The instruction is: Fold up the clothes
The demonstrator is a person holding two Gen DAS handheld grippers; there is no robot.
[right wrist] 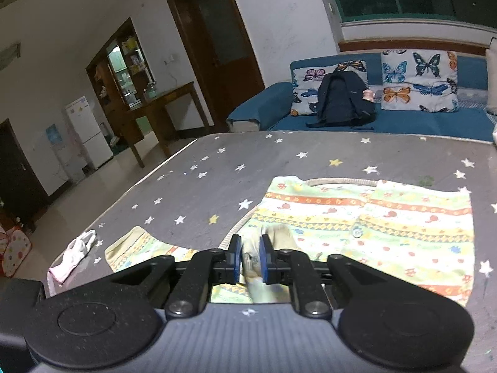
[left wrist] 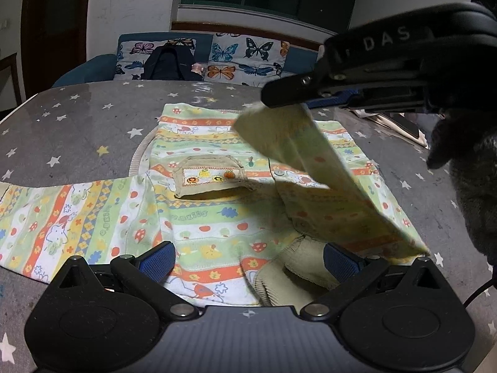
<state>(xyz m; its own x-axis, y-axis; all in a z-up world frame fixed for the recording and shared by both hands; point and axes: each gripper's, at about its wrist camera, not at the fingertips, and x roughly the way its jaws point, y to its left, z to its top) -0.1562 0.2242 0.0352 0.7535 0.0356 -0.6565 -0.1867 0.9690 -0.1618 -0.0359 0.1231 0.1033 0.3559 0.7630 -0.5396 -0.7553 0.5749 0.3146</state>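
**Sleeve Goes Up Over a Starry Table**

Grey, star-printed cloth covers the table [right wrist: 198, 183], with a blue sofa [right wrist: 257, 105] and butterfly cushions [right wrist: 419, 80] behind it under a dark window. I am at work on a child's striped shirt [left wrist: 198, 214] that lies front-up on the table, its small pocket [left wrist: 211, 177] showing and its left sleeve [left wrist: 62, 217] stretched flat to the side.

My right gripper [right wrist: 251, 256] is pressed together on the cuff of the right sleeve [left wrist: 310, 161], which hangs lifted and slanting across the shirt's body, only its shoulder end touching the rest of the garment. My left gripper [left wrist: 248, 259] hovers low over the hem with its fingers spread wide, holding nothing.

My judgement: the sleeve fold is mid-way and the risk sits in the pinch. Only a narrow bit of cuff seems caught between the pads [right wrist: 235, 255], so a quick swing could let it slip and drop crooked. With nothing pinning the body, pulling the sleeve across could also drag the whole shirt and rumple the button line. The bunched beige ribbing [left wrist: 295, 276] at the hem, just beside my left fingers, is already creased and could be folded in that way.

A small white glove [right wrist: 74, 258] lies apart near the table's edge, and a dark backpack [right wrist: 341, 99] rests on the sofa.
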